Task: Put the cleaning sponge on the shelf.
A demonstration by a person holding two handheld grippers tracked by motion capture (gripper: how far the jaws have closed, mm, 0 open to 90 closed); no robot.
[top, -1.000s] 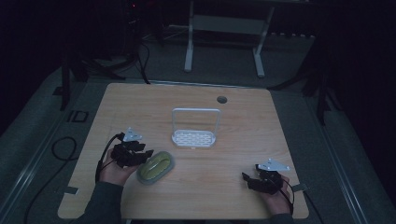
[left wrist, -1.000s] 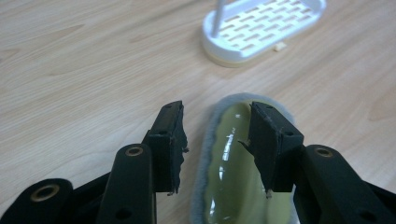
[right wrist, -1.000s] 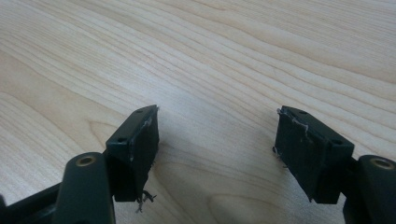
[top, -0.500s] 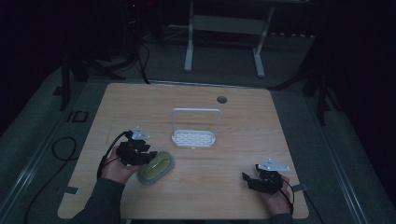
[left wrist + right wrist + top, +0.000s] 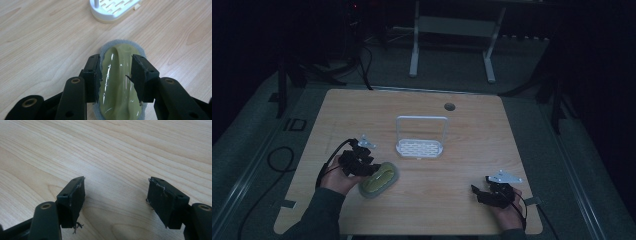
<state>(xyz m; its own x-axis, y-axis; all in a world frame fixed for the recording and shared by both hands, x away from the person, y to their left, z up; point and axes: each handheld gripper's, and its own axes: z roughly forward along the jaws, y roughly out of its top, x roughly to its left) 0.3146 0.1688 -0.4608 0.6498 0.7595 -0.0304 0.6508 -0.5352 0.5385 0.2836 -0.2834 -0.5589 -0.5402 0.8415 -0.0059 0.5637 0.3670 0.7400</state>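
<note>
Wood table (image 5: pixel 472 150): left tool (image 5: pixel 116 75) straddles sponge (image 5: pixel 120 82) (unpinched); right tool (image 5: pixel 116 202) spread, near edge.

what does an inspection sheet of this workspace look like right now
Surface: light wooden table, with a round hole near the far edge.
Job's things: olive-green scrubber on a grey pad at the front left; white rack with an upright loop handle at mid-table.
Clutter: nothing seen.
Grippers: left gripper has its jaws either side of the scrubber's raised green grip, whether touching is unclear; right gripper is open over bare wood.
Cables: black cable loops from the left gripper; another trails from the right.
Surroundings: dark room, white frame legs beyond the table.
</note>
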